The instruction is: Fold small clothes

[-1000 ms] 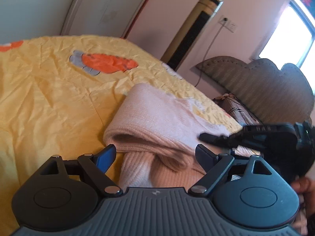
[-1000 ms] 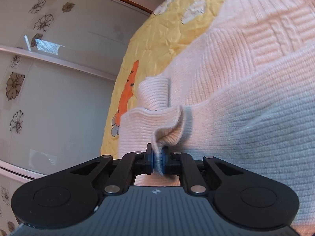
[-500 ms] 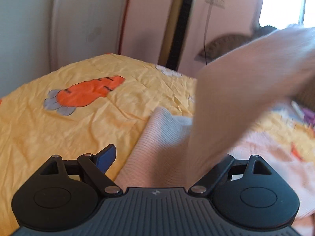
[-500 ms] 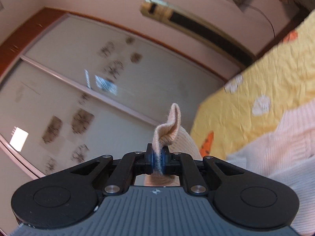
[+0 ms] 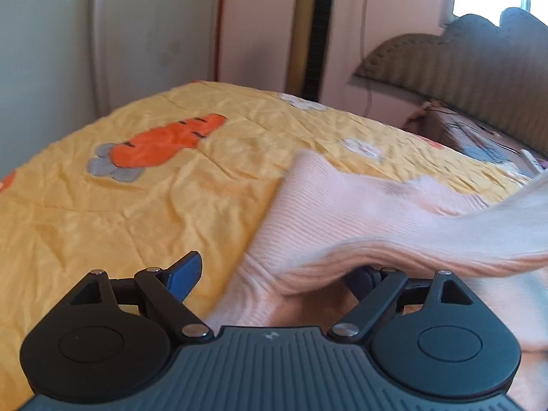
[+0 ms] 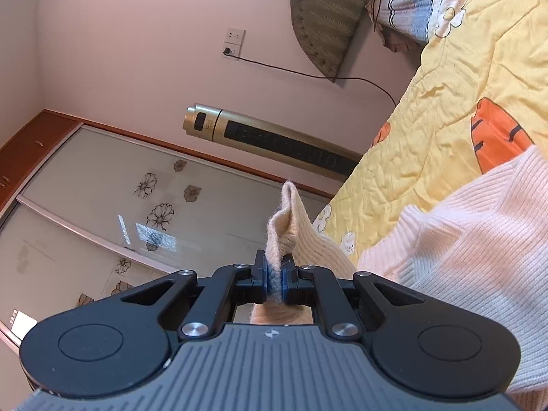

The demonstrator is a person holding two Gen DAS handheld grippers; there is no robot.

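Note:
A pale pink knit sweater (image 5: 359,212) lies on the yellow quilt (image 5: 137,205) of a bed. My left gripper (image 5: 274,274) is open, low over the sweater's near edge; a lifted fold of the knit drapes across its right finger and hides the tip. My right gripper (image 6: 274,279) is shut on a pinched edge of the sweater (image 6: 287,219) and holds it up in the air, with the sweater's body (image 6: 479,239) trailing down to the right onto the quilt.
The quilt has orange carrot prints (image 5: 164,144). A gold tower fan (image 6: 274,140) stands by the pink wall. A padded headboard (image 5: 462,58) and pillows (image 5: 472,137) are at the bed's far right. Wardrobe doors (image 6: 102,212) stand beyond.
My right gripper has lifted the pinched sweater edge up off the bed and turned. The raised fabric has swung down across my left gripper's right finger. The left gripper stays open.

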